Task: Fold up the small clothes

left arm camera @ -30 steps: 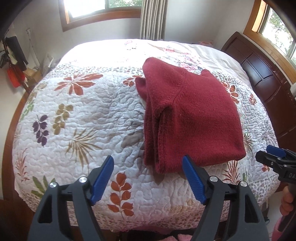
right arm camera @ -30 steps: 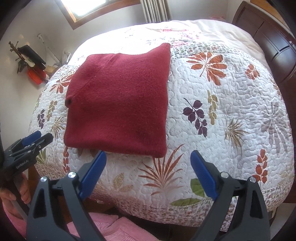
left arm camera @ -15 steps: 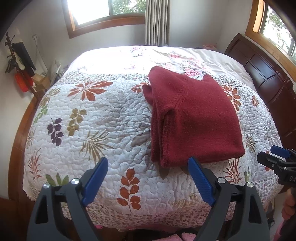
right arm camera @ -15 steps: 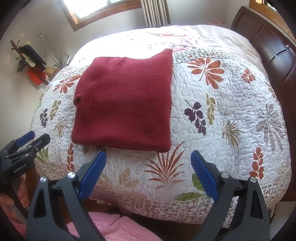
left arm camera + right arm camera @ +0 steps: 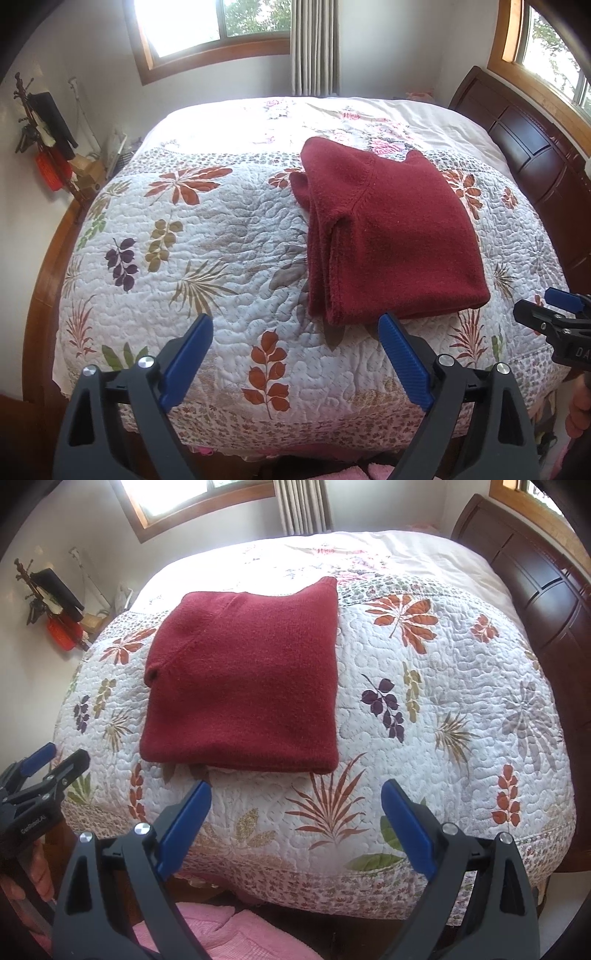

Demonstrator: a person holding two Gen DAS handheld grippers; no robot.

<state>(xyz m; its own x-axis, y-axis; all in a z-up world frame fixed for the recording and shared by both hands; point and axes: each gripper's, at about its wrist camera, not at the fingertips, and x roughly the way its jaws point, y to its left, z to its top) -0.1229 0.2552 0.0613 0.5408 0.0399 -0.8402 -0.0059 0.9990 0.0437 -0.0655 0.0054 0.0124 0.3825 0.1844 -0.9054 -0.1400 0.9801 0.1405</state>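
A dark red knitted garment (image 5: 388, 236) lies folded into a rectangle on the leaf-patterned quilt (image 5: 207, 236); in the right wrist view the same garment (image 5: 243, 686) sits left of centre. My left gripper (image 5: 295, 332) hangs open above the bed's near edge, just short of the garment's front left corner, holding nothing. My right gripper (image 5: 295, 801) is open too, apart from the garment's front edge, its fingers empty. The right gripper (image 5: 554, 317) also shows at the right edge of the left wrist view, and the left gripper (image 5: 51, 764) at the left edge of the right wrist view.
A dark wooden headboard (image 5: 535, 155) borders the bed's right side. A stand with hanging items (image 5: 44, 147) is by the left wall. Pink cloth (image 5: 221, 934) lies below the bed's near edge. A hand (image 5: 33, 882) holds the left gripper's handle.
Both grippers have drawn back and up from the bed, so the folded garment looks farther away. Both stay open. The garment has not moved.
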